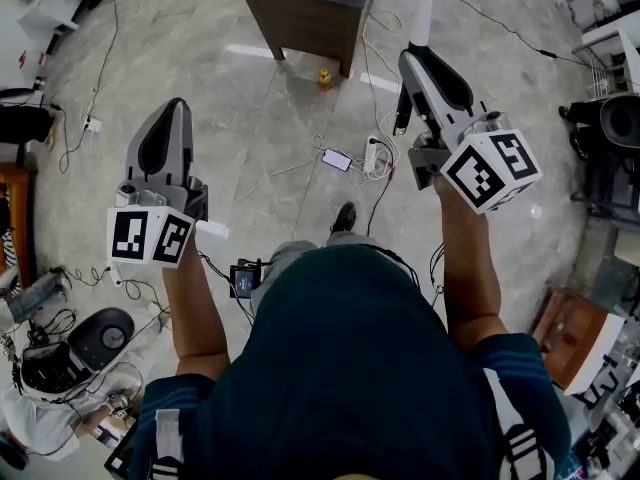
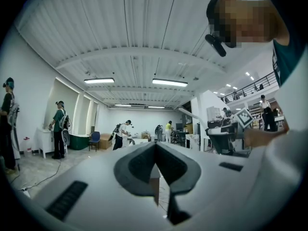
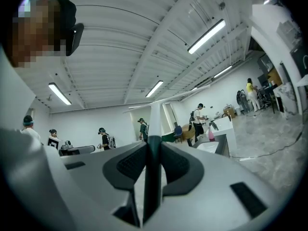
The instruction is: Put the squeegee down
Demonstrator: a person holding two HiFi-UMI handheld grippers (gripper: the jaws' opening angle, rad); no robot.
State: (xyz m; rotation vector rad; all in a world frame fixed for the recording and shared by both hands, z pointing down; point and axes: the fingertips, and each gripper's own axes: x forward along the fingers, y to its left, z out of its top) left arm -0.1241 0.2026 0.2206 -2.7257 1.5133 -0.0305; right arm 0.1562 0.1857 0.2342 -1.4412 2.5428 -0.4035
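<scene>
My right gripper (image 1: 412,58) is shut on the squeegee (image 1: 422,8), held level over the floor. The squeegee's white shaft runs forward from the jaws to a white crossbar at the top edge of the head view. In the right gripper view its dark green handle (image 3: 153,177) sits clamped between the two pads, and the white part (image 3: 155,119) stands beyond them. My left gripper (image 1: 166,128) is held level at the left; its pads (image 2: 166,160) meet at the tip with nothing between them. A person's two arms carry both grippers.
A brown cabinet (image 1: 310,13) stands ahead on the marble floor, with a small yellow object (image 1: 324,77) at its foot. Cables, a power strip (image 1: 372,156) and a phone (image 1: 336,159) lie on the floor. Equipment lines both sides. Several people work at tables (image 3: 219,141) farther off.
</scene>
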